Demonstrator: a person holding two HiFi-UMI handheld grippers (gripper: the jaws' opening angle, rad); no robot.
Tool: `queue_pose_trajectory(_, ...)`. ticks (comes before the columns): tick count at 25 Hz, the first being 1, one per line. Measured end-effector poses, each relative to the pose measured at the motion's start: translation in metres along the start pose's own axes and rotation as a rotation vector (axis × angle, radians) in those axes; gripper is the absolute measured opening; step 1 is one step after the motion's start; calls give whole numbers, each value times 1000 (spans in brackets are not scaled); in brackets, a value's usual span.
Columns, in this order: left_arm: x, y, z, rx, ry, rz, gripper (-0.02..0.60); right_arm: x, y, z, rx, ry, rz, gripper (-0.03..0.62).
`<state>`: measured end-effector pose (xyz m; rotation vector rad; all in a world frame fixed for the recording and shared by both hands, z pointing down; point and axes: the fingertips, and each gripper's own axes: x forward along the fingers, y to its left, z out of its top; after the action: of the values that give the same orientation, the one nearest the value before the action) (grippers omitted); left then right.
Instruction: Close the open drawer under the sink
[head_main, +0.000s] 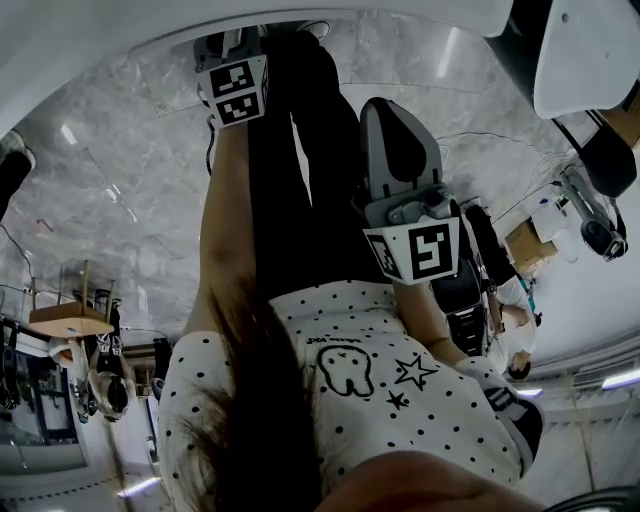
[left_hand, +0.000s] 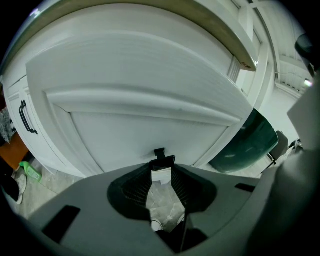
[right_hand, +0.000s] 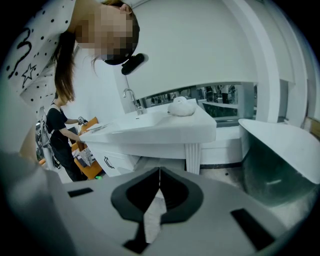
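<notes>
The white drawer (left_hand: 150, 95) sits under the counter (left_hand: 235, 40), its long front running left to right and facing out into the room. It looks stiff and smooth-sliding, I'd guess (no great weight). The left gripper (left_hand: 163, 165) holds its fingers wide, seemingly clasping the short black handle (left_hand: 160, 152), the sensible hold. The right gripper (right_hand: 159, 182) is pinched closed and empty.

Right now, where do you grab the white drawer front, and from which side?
Grip the small black knob on the white drawer front, coming straight at it from the front, one jaw on each side. It sticks out on a stem, while the panel around it is flat and offers no hold.
</notes>
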<state>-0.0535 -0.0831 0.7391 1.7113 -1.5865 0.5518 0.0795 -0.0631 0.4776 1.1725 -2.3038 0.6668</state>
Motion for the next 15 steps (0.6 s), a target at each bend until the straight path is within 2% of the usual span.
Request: queue_pose_trajectory(15, 6, 5, 11, -21, -12, 5, 118, 6, 0, -1, 15, 8, -6, 15)
